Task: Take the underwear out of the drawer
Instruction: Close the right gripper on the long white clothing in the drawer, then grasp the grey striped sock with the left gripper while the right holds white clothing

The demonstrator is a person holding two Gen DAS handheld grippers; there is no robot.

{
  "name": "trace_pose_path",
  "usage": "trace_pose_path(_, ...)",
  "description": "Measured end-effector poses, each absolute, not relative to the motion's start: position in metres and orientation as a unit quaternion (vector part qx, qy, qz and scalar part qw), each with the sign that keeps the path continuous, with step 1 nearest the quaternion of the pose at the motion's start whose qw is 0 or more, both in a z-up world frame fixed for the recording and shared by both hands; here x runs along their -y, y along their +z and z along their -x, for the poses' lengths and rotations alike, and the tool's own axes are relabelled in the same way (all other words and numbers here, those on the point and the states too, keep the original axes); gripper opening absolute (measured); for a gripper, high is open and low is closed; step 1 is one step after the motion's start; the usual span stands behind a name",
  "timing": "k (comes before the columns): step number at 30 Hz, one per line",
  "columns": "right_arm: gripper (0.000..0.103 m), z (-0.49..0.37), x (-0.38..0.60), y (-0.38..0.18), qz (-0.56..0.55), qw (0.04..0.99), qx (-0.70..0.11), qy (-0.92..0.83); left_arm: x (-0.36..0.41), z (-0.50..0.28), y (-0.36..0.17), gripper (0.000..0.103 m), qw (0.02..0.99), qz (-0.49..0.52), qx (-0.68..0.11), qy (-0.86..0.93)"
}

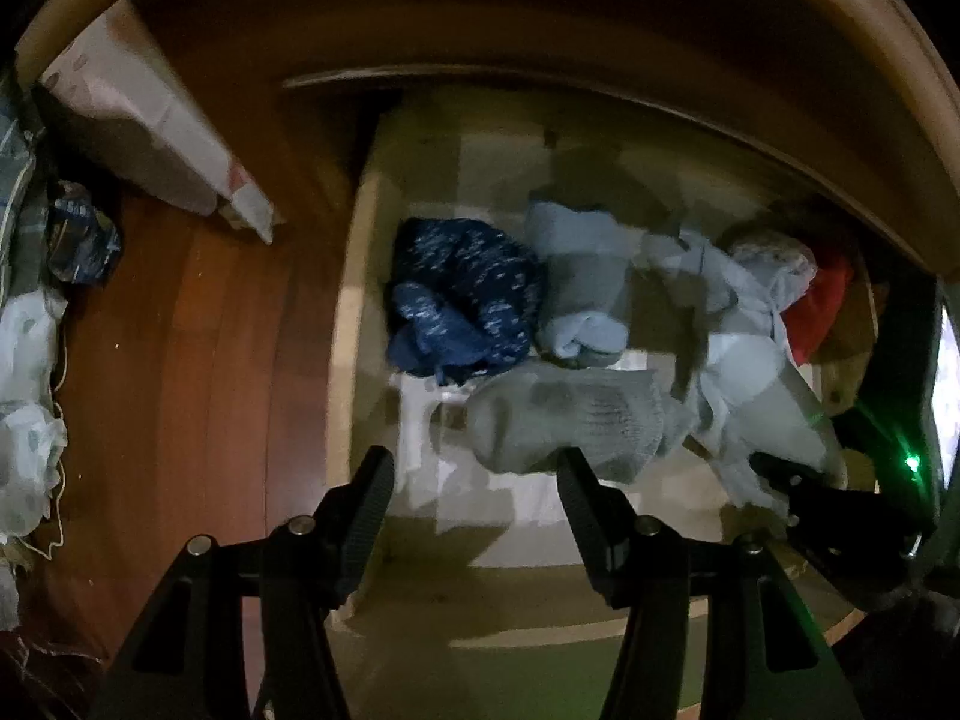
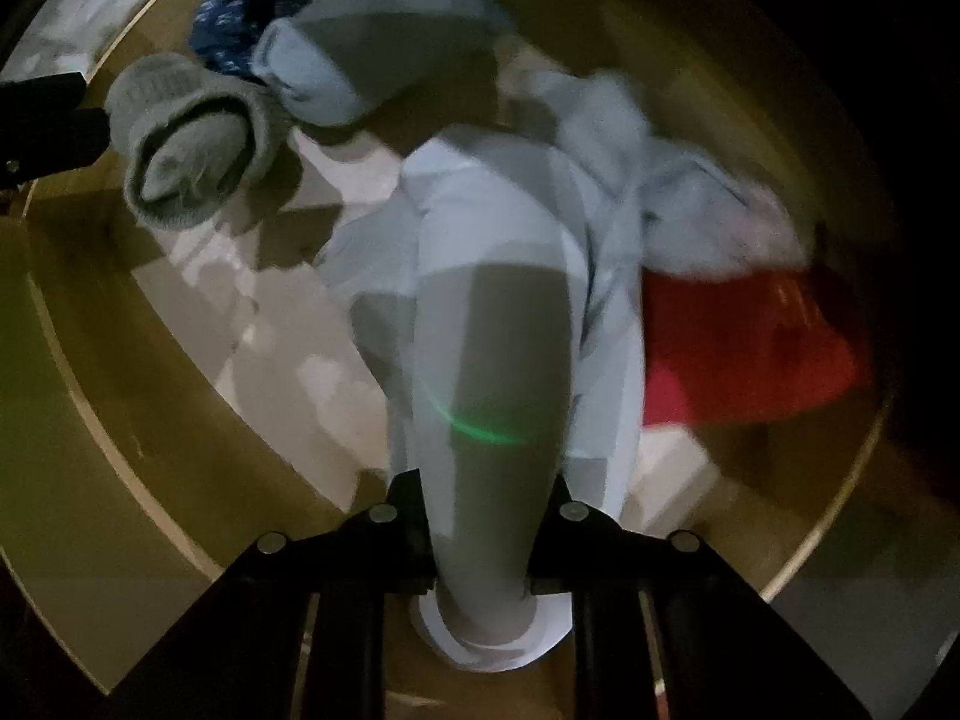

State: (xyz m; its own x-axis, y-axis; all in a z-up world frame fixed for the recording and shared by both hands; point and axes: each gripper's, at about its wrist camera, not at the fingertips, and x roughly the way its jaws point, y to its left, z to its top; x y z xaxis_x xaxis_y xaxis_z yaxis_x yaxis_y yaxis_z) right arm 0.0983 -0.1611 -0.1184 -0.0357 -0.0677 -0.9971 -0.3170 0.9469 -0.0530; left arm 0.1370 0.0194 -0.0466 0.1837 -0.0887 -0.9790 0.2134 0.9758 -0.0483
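Note:
The wooden drawer (image 1: 347,324) stands pulled out, with clothes lying inside. My right gripper (image 2: 483,483) points down into it and is shut on a pale white-blue piece of underwear (image 2: 492,228), which stretches away from the fingers towards the pile. The left wrist view shows that gripper (image 1: 780,474) at the right, holding the same pale cloth (image 1: 762,384). My left gripper (image 1: 474,462) hangs open above the drawer's near left part, its fingers either side of a rolled grey sock (image 1: 564,420) without pressing it.
A navy patterned garment (image 1: 462,294), a light blue roll (image 1: 582,282) and a red garment (image 2: 744,348) also lie in the drawer. The cabinet front (image 1: 780,120) overhangs the drawer's back. On the wood floor to the left are a cardboard box (image 1: 150,114) and plastic bags (image 1: 30,360).

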Motion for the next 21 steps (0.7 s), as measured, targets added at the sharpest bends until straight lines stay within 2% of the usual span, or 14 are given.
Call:
trace_pose_path(11,0.015,-0.078,0.211,-0.117,0.016,0.703,-0.711,-0.001,-0.015,-0.143,-0.04,0.058,0.776,-0.006,-0.619,-0.117)
trace_pose_path(15,0.015,-0.07,0.215,-0.111,-0.013,0.711,-0.703,-0.009,-0.011,-0.142,-0.037,0.064,0.775,0.003,-0.617,-0.137)
trace_pose_path(21,0.015,-0.06,0.221,-0.108,-0.052,0.725,-0.687,-0.03,0.005,-0.139,-0.045,0.064,0.76,-0.018,-0.63,-0.158)
